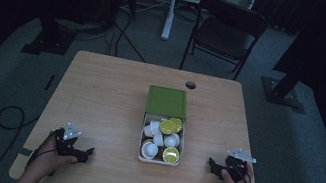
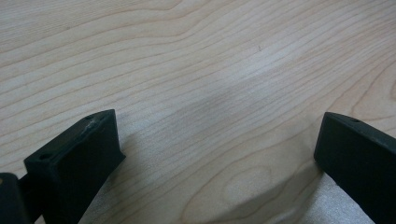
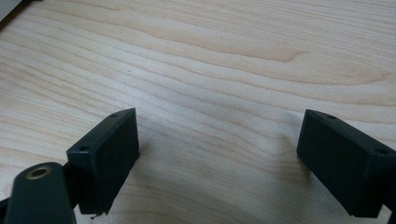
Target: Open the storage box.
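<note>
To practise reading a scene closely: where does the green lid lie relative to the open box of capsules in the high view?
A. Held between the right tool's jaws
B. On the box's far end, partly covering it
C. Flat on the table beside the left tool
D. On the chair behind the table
B: the green lid sits over the far end of the box, leaving the capsules exposed.

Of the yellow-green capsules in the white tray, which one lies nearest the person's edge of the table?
The yellow-green capsule in the corner of the white tray on the right tool's side; the two others lie at the far end by the green lid.
</note>
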The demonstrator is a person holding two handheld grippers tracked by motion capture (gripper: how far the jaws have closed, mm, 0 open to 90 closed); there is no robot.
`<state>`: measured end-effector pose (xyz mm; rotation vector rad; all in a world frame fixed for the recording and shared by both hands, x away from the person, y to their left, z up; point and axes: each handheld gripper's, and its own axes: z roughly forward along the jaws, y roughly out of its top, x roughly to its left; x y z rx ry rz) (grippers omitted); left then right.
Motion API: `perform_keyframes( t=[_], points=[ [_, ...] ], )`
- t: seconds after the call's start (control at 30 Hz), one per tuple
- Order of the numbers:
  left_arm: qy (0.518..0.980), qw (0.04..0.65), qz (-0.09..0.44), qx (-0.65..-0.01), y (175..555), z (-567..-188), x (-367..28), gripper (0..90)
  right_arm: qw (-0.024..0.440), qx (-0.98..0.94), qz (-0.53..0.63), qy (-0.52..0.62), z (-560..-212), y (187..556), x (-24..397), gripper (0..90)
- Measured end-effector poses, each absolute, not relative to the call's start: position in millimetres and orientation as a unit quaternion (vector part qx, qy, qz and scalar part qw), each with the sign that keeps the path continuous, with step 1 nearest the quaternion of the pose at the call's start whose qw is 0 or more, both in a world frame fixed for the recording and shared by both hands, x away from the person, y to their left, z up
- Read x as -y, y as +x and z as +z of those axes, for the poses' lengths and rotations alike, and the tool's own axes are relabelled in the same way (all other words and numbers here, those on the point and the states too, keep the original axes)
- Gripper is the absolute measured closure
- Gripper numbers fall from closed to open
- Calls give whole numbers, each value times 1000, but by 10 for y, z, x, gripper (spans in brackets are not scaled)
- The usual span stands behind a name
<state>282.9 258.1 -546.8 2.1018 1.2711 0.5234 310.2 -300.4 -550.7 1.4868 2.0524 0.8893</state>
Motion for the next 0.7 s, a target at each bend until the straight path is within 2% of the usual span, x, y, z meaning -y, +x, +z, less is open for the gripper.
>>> perform_keyframes(
  t=[0.7],
  points=[
    [794,309,199,-484,2825,-5467,-2580,8,226,-744,322,541,-5508,3106,3000,118]
  ],
)
